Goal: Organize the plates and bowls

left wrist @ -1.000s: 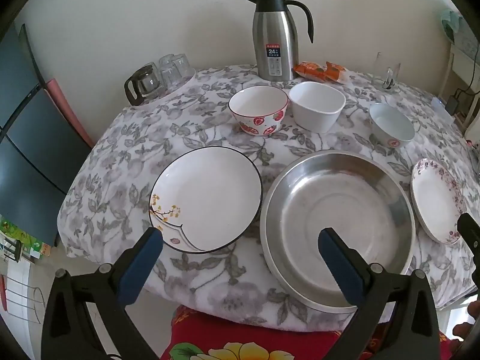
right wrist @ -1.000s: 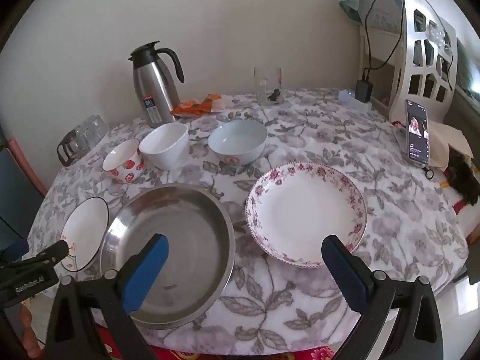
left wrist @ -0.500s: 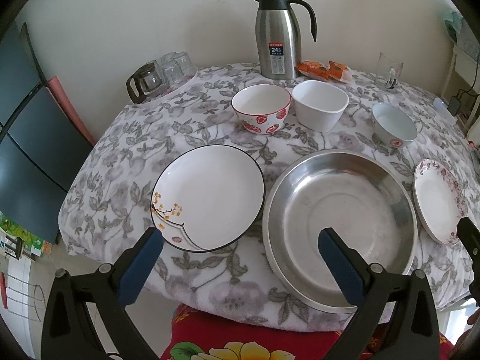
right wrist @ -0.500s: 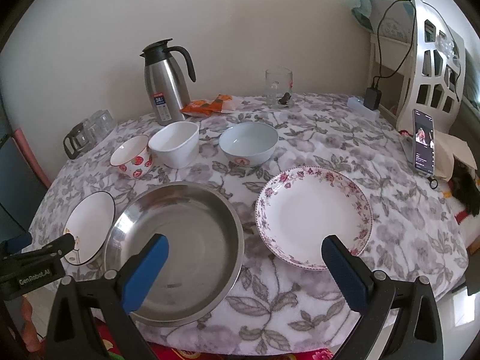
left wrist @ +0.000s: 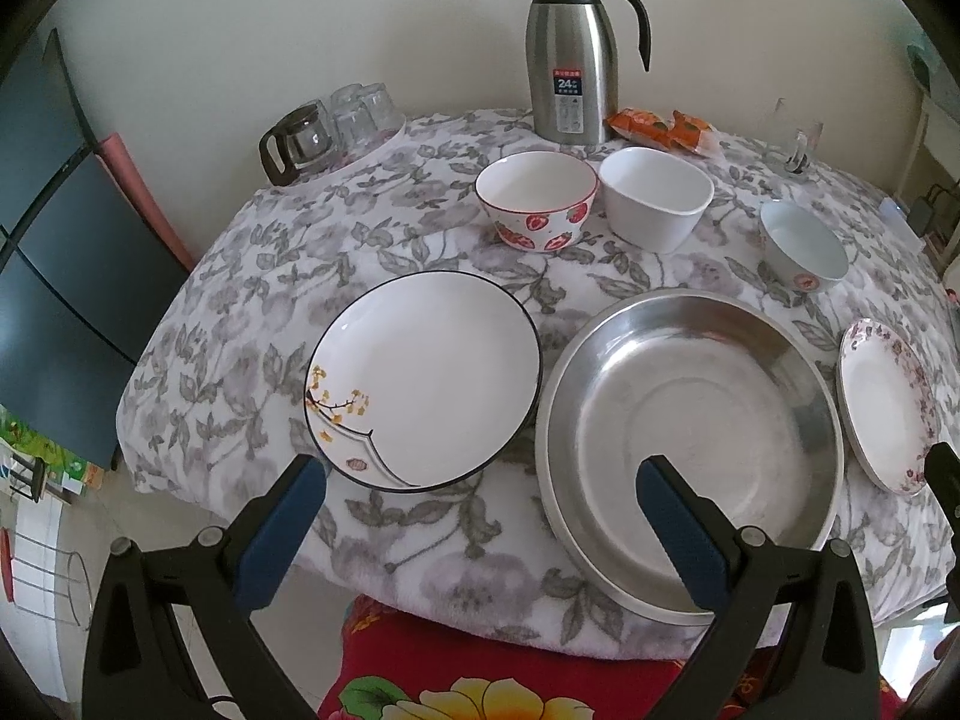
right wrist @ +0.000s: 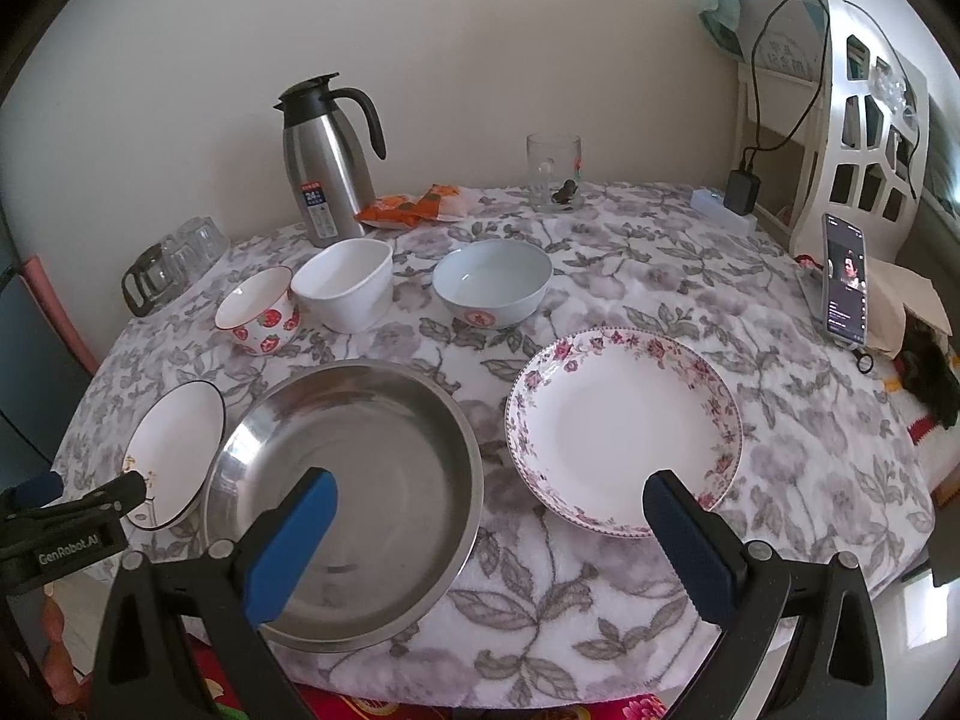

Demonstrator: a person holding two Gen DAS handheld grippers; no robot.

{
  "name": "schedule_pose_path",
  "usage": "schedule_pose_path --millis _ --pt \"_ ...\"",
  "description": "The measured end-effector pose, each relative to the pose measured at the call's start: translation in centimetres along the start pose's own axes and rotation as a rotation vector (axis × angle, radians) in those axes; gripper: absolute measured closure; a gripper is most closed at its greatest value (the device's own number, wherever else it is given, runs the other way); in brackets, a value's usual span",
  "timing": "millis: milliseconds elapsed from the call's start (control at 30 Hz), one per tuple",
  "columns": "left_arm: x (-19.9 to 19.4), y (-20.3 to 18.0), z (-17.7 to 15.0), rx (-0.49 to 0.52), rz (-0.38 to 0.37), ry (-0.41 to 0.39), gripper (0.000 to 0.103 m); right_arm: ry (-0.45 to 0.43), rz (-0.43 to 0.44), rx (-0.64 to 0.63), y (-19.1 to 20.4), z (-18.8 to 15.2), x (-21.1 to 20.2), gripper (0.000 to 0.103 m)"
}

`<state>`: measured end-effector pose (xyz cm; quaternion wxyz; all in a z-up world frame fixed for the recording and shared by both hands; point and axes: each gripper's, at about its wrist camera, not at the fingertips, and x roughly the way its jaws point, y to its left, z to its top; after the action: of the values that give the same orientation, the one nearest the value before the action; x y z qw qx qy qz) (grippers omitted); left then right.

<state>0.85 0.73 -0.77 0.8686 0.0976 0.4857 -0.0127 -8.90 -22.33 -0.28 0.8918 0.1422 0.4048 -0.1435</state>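
Observation:
On the floral tablecloth stand a black-rimmed white plate (left wrist: 423,381), a big steel basin (left wrist: 690,441) and a pink-flowered plate (right wrist: 624,429) in the front row. Behind them stand a strawberry bowl (left wrist: 536,198), a plain white bowl (left wrist: 656,197) and a pale blue bowl (right wrist: 492,282). My left gripper (left wrist: 480,480) is open and empty, just short of the table edge between the black-rimmed plate and the basin. My right gripper (right wrist: 492,495) is open and empty, over the near edge between the basin (right wrist: 348,492) and the flowered plate.
A steel thermos jug (left wrist: 573,48), orange snack packets (left wrist: 660,127) and a glass mug (right wrist: 553,174) stand at the back. Glass cups and a glass pot (left wrist: 327,129) sit back left. A phone (right wrist: 846,279) and a white rack (right wrist: 864,120) are at the right.
Both grippers have drawn slightly back and tilted, so the table appears a little lower and further in both views. The dishes have not moved. Both grippers stay open.

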Motion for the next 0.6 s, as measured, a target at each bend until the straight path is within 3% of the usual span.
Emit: schedule_pose_path --millis 600 --pt "0.4 0.47 -0.02 -0.02 -0.004 0.025 0.0 0.004 -0.002 -0.001 -0.01 -0.04 0.1 0.0"
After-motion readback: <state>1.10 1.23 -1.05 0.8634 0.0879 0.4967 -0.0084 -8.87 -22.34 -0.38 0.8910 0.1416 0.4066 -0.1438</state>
